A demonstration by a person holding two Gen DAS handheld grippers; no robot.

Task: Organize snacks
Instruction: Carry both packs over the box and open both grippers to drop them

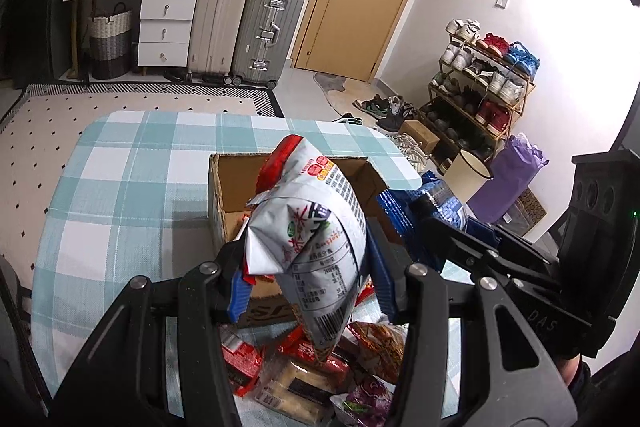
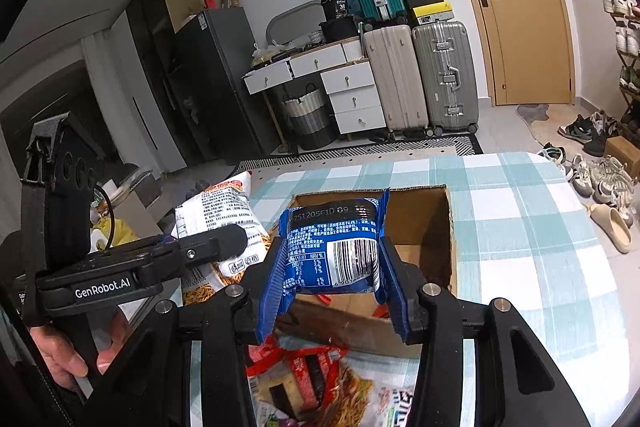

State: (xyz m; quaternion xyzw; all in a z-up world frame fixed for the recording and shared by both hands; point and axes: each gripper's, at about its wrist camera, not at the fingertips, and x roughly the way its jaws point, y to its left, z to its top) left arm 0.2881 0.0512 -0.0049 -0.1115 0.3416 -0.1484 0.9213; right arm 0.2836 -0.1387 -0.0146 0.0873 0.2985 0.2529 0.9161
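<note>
My left gripper [image 1: 308, 267] is shut on a silver-white snack bag [image 1: 312, 227] with a red top, held upright above the near edge of an open cardboard box [image 1: 224, 187]. My right gripper [image 2: 332, 267] is shut on a blue snack packet [image 2: 336, 247] with a barcode, held over the same box [image 2: 424, 227]. The blue packet also shows in the left wrist view [image 1: 420, 203], and the white bag in the right wrist view [image 2: 224, 215]. Loose snacks [image 1: 312, 375] lie on the table below both grippers and show in the right wrist view [image 2: 320, 383].
The table has a teal-and-white checked cloth [image 1: 120, 187]. The box holds a few packets at its bottom. Beyond the table stand suitcases [image 1: 244, 27], a white drawer unit [image 1: 164, 27], a door and a shoe rack [image 1: 480, 87].
</note>
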